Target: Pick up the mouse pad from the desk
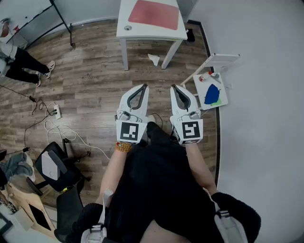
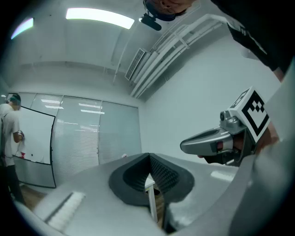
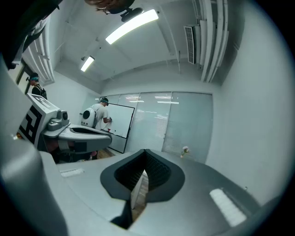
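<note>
A: Position of the mouse pad (image 1: pixel 154 14)?

B: Red, rectangular; lies flat on the white counter (image 1: pixel 152 34) at the far end of the room; covers most of the top; a small round fitting (image 1: pixel 127 28) sits beside its near-left corner.

A: Contact with either claw?

B: None; both are well apart from it, held side by side close in front of the person's body.

A: State of the left claw (image 1: pixel 144 87)?

B: Jaws brought together, tips meeting; nothing between them; its own view (image 2: pixel 150 156) confirms this.

A: Right claw (image 1: pixel 175 87)?

B: Same condition; tips meeting, nothing held (image 3: pixel 144 153).

A: Surroundings?

B: Wood-plank floor; a crumpled white scrap (image 1: pixel 154 59) lies under the counter's near edge; a white board carrying a blue object (image 1: pixel 212 94) stands by the right wall; a power strip (image 1: pixel 56 112) with trailing cables and a black office chair (image 1: pixel 54 168) are at left.
</note>
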A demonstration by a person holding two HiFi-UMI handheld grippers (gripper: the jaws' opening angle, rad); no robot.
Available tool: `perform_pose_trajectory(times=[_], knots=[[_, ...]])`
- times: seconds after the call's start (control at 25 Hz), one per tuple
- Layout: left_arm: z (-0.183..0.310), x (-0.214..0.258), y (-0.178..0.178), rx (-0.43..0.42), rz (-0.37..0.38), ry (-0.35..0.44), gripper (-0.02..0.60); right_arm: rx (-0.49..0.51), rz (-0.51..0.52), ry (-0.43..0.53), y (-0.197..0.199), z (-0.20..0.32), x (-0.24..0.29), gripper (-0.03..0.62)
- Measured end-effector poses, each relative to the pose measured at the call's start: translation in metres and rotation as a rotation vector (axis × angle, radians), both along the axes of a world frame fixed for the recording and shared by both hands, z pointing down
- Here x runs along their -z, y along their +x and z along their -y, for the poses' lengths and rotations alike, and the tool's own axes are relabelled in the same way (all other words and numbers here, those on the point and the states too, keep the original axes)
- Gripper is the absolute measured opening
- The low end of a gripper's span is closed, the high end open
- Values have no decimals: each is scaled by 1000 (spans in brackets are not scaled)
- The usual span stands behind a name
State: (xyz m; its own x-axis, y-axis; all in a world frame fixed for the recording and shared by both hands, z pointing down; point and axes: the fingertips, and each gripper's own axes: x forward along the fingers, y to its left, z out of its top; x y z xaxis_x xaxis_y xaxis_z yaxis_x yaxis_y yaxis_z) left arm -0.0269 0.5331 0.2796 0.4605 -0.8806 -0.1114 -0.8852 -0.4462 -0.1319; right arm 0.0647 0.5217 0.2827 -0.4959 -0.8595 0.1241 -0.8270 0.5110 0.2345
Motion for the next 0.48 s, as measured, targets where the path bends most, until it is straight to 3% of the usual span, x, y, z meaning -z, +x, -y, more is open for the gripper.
perform_pose_trajectory(times=[0.16, 0.36, 0.48], knots=[[24, -12, -14, 41, -33, -69, 0, 11, 43, -8, 13, 19, -5, 28], [60, -18, -10, 41, -7, -71, 0, 41, 8, -46, 28, 61, -22, 28], [90, -20, -8, 45, 5, -77, 1, 11, 8, -23, 41, 97, -26, 28]])
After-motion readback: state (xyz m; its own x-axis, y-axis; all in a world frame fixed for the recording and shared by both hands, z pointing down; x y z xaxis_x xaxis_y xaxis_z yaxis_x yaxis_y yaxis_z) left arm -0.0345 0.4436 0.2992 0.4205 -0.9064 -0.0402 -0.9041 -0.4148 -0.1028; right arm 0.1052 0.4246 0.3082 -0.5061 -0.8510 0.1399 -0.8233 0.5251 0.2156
